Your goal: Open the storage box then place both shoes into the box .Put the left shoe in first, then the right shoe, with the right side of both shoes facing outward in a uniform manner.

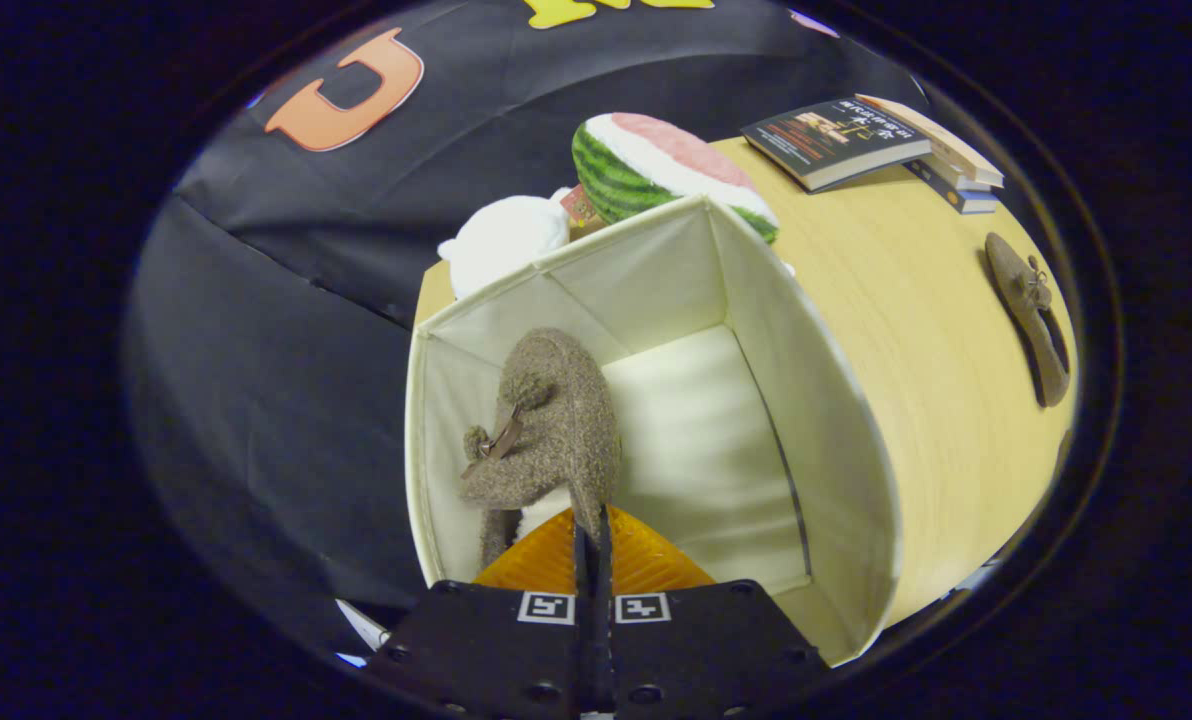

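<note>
Hand-held gripper (592, 525) pinching brown shoe (554, 420) at storage box (836, 440) left wall, right side open

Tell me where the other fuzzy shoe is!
The second shoe lies on the wooden table, outside the storage box, beyond the gripper, near the books.

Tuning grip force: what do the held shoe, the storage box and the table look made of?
Shoe pinched in the shut gripper, inside the box: fuzzy brown suede or fleece-like fabric, judging by its matte nap.
Storage box: cream fabric over stiff panels, probably; walls show soft creases and fold seams.
Table: light wood or wood-look laminate, smooth with faint grain lines.
</note>
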The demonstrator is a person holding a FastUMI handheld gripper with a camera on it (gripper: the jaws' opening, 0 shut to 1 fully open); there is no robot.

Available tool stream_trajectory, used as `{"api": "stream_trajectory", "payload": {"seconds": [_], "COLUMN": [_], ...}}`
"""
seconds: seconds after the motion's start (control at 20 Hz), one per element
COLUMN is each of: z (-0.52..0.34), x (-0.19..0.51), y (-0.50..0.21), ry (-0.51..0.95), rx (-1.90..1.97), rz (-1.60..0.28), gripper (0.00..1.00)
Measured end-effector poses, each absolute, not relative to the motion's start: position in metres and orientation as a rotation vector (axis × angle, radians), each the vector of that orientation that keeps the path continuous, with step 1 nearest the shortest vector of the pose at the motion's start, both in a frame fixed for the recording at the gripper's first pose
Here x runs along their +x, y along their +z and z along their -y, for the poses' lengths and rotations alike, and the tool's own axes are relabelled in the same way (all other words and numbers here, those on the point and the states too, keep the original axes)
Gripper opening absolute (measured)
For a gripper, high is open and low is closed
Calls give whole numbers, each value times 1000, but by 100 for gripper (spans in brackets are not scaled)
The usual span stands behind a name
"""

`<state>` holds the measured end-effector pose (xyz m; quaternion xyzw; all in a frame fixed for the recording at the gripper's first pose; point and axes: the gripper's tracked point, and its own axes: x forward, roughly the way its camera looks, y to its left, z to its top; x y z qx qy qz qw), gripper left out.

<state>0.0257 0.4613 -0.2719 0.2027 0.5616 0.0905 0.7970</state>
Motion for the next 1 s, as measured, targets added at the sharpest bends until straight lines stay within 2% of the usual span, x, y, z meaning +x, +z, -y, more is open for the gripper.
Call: {"api": "stream_trajectory", "payload": {"seconds": [0.25, 0.4, 0.5, 0.65, 0.75, 0.9, 1.0], "z": [-464, -467, -472, -467, -461, -437, -411], "x": [21, 16, 14, 18, 17, 14, 15], "y": [-287, -290, -280, -253, -227, -184, -158], "ry": [160, 176, 214, 275, 325, 381, 399], "rx": [473, 475, 488, 438, 410, 356, 306], "rz": [-1286, -1303, -1281, -1187, -1121, -996, -908], "gripper": [1, 24, 32, 65, 82, 91, 91]}}
